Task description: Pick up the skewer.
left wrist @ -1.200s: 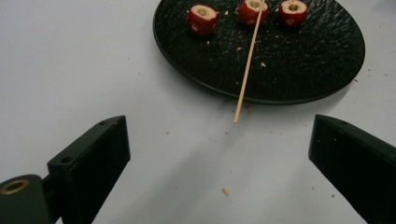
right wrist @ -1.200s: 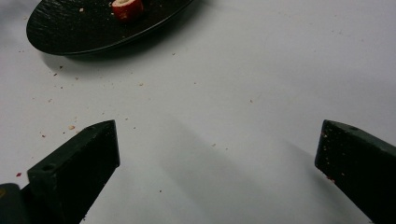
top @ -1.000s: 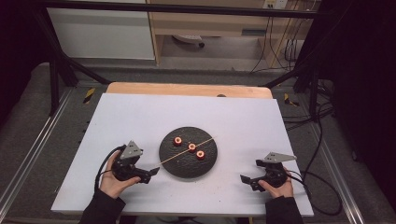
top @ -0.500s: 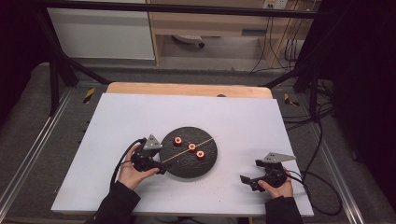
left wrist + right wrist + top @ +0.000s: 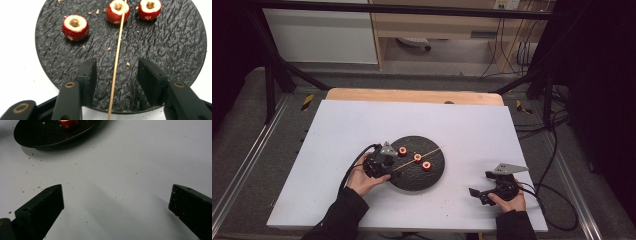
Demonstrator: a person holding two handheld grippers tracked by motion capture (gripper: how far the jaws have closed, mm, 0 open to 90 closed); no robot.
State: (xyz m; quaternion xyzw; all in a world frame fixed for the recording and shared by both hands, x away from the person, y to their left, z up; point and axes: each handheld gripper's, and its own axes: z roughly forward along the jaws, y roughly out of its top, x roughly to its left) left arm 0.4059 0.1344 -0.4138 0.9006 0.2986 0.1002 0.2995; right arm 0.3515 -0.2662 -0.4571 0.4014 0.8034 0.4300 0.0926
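Just ahead of the left gripper (image 5: 116, 75), whose jaws look like matt black plastic, the round plate (image 5: 175, 50) has a rough, rippled dark face like slate. Between the jaws lies a thin skewer (image 5: 117, 57) of pale, smooth wood. Beyond it the three red fruit pieces (image 5: 75, 27) have glossy skin and dull, pale cut tops. The table (image 5: 140, 157) under the right gripper (image 5: 116, 202) is smooth, matt white

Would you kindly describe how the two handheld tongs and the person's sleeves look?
Both tongs are black. The left tongs have two flat, blocky jaws on arms with brass-coloured pivot rings, and a black cable looping from the body. The right tongs trail a similar black cable. Each carries a grey three-cornered plate on top. The person wears dark long sleeves.
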